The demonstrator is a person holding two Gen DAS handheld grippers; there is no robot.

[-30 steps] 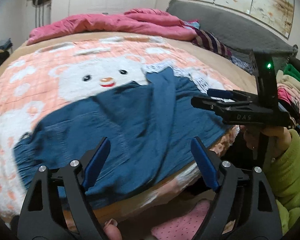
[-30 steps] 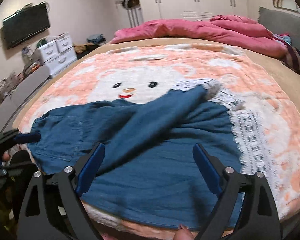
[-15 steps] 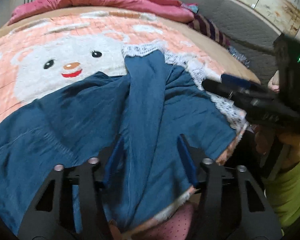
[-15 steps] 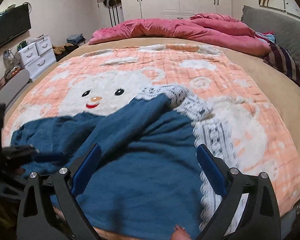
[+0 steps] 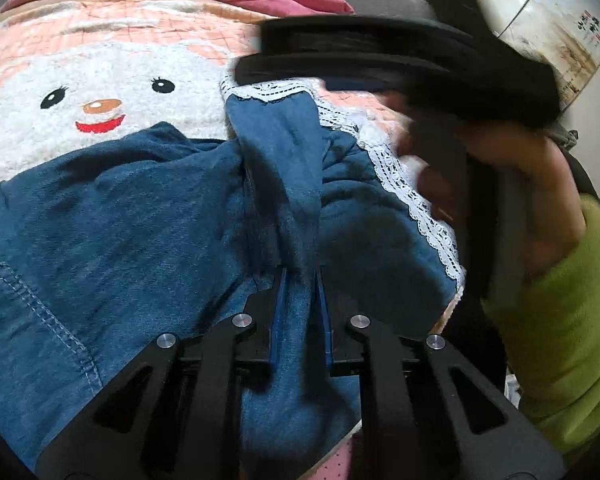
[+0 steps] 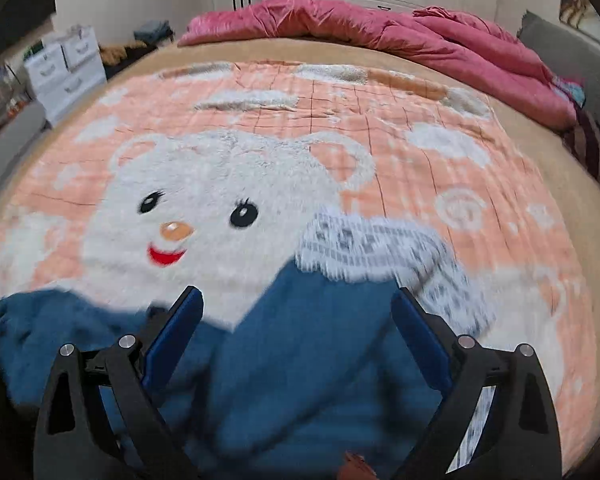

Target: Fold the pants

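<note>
Pants: blue denim pair (image 5: 148,216) with white lace cuffs (image 5: 416,196), lying crumpled near the front edge of the bed, on the pink bear blanket (image 6: 260,120). One leg crosses over the other and rises as a ridge toward the far cuff.

Left gripper: I see my left gripper (image 5: 299,280) with jaws closing, now drawn in narrow around a raised fold of the denim ridge. Fabric sits between the blue pads (image 5: 278,312) and looks pinched.

Right gripper: my right gripper (image 6: 298,320) stands wide, nothing between the jaws. It hovers over the upper leg, just short of the lace cuff; that view is smeared. In the left wrist view it appears as a dark blurred bar above the far cuff, held by a hand with a green sleeve (image 5: 568,308).

Done so far: by my reading, very little. No flat fold shows; the legs are not aligned, and a pocket seam (image 5: 52,320) lies open on the left part.

Left to do: I judge the legs must be laid one on the other, smoothed, then folded across at least once.

Risk: the pinch takes only a ridge, so it may gather one layer and drag the rest askew.

Background: pink quilt (image 6: 380,28) heaped at the far end of the bed, well apart from the pants.
</note>
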